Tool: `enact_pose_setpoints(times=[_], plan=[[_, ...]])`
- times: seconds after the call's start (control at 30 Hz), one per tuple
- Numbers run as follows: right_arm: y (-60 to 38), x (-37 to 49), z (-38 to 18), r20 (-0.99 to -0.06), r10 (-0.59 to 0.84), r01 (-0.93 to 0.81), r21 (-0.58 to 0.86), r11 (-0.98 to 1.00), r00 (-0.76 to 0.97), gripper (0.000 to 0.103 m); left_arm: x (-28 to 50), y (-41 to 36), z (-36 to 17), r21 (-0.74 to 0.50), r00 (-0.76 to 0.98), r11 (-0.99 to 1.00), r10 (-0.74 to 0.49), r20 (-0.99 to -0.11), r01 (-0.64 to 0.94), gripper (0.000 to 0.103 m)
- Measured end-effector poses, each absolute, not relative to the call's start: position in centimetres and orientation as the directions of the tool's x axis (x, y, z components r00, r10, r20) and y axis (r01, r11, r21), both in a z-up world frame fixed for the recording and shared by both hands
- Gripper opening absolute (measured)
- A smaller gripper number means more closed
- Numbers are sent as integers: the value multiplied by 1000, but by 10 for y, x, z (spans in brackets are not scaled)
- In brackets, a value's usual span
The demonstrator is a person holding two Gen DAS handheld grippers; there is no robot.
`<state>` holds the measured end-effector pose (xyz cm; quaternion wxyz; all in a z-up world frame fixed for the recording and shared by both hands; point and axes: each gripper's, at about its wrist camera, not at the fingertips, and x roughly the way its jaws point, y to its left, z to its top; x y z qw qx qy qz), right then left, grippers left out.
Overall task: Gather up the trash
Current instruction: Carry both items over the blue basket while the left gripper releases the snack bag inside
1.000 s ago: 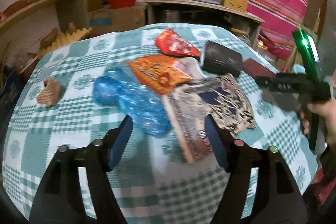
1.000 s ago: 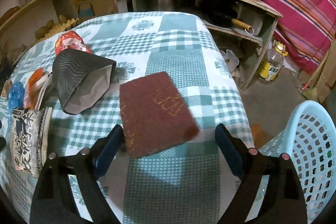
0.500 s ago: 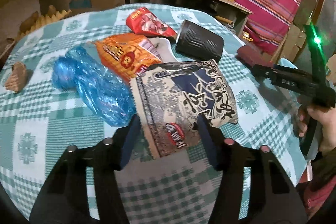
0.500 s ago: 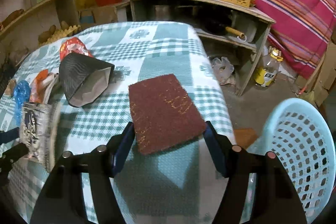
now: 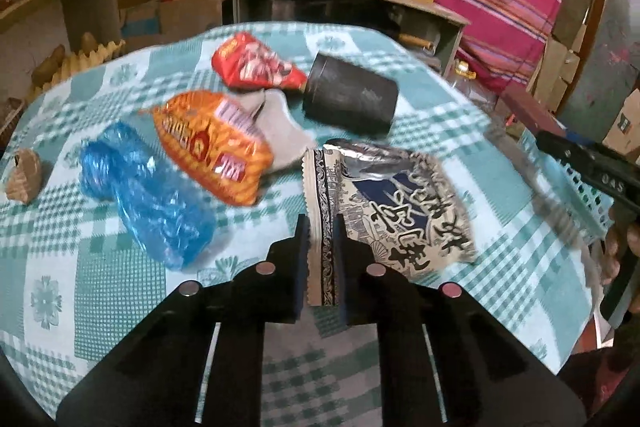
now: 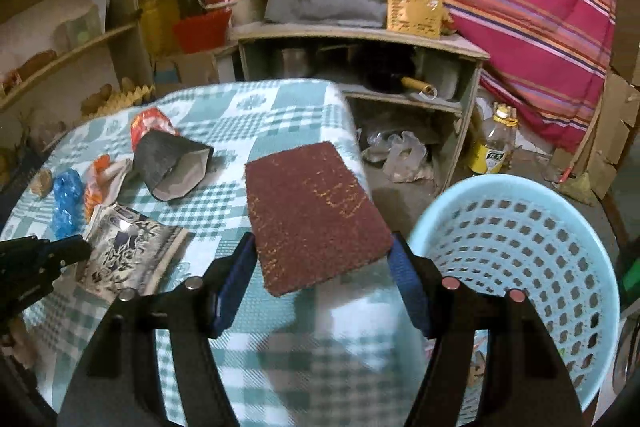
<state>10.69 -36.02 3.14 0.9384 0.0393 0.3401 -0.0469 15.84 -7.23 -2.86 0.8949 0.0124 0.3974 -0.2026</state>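
Note:
My left gripper (image 5: 322, 227) has its jaws closing tight on the left edge of a black-and-cream printed snack bag (image 5: 392, 203), which lies crumpled on the green checked tablecloth (image 5: 100, 275). My right gripper (image 6: 320, 263) is shut on a flat dark red pad (image 6: 316, 211), held level above the table's right edge. A light blue perforated basket (image 6: 520, 259) stands just right of that gripper, below table height. The right wrist view also shows the printed bag (image 6: 132, 255) with the left gripper (image 6: 80, 251) on it.
Also on the table are a blue plastic bag (image 5: 148, 195), an orange snack bag (image 5: 212, 147), a red snack bag (image 5: 256, 65), a black pouch (image 5: 348, 99) and a brown scrap (image 5: 22, 179). A wooden shelf unit (image 6: 360, 39) and a striped cloth stand behind.
My left gripper moved forward and shut on the printed bag's edge. My right gripper closed on the red pad, lifted it and carried it right, bringing the blue basket into view.

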Motion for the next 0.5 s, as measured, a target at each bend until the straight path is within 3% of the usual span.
enact_pose_setpoints(times=[0.5], plan=[[-438, 49, 56, -560, -186, 275, 78, 958, 807, 66, 125, -130, 48, -119, 729, 894, -424, -538, 432, 10]])
